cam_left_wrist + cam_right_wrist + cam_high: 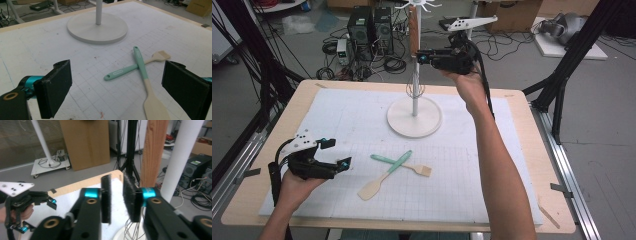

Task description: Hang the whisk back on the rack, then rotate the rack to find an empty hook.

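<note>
A whisk with a wooden handle (413, 30) hangs from the top of a white stand, its wires (414, 91) low around the pole. My right gripper (421, 57) is raised just right of that handle (153, 152). Its jaws (116, 182) stand almost together with nothing between them, and the handle lies beyond the right pad. My left gripper (339, 152) rests at the mat's front left, open and empty (117, 67). Ahead of it a mint-handled spatula (145, 82) lies crossed over a mint-handled brush (135, 66).
The stand's round white base (414, 117) sits at the back middle of the gridded white mat (362, 115), and its pole (185, 157) rises beside the whisk handle. Computers, cables and boxes lie on the floor beyond the table's far edge.
</note>
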Available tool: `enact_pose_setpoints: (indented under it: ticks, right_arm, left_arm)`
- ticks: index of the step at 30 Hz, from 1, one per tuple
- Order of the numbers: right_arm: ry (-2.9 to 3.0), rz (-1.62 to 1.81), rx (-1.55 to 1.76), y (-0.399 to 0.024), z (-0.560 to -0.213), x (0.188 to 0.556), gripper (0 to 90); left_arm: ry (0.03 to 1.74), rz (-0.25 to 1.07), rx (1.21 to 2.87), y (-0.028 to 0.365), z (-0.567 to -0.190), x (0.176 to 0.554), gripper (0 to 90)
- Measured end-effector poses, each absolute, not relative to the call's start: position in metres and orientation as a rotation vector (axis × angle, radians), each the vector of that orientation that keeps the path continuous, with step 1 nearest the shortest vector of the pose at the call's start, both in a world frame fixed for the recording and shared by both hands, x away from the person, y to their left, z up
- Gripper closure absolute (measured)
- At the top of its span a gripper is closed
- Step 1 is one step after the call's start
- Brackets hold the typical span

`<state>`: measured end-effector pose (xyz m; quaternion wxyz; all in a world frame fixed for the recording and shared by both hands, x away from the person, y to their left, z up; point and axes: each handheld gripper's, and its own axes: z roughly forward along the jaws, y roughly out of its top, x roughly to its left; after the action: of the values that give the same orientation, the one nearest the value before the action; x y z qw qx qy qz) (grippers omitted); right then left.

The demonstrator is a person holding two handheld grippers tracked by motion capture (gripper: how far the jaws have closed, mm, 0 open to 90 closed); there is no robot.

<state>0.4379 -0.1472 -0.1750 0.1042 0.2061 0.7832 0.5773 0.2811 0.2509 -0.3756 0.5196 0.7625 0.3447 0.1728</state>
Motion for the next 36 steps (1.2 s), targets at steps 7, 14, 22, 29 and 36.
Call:
enact_pose_setpoints:
  ticks: [7,14,22,29,36]
  right_arm:
    - [2.358,1.697,0.559,-0.148,-0.175,0.438,88.9]
    - [2.358,1.706,0.553,-0.152,-0.171,0.435,89.0]
    - [2.349,1.717,0.548,-0.156,-0.16,0.439,89.3]
    - [2.345,1.72,0.532,-0.158,-0.145,0.445,89.3]
    - [2.343,1.725,0.516,-0.163,-0.133,0.451,89.3]
  left_arm:
    - [0.826,0.418,1.832,0.251,-0.376,0.281,9.9]
    - [0.819,0.417,1.833,0.251,-0.375,0.28,9.9]
    - [0.817,0.414,1.83,0.251,-0.375,0.281,9.9]
    - [0.811,0.414,1.832,0.251,-0.375,0.282,9.9]
    - [0.815,0.413,1.833,0.251,-0.377,0.284,9.9]
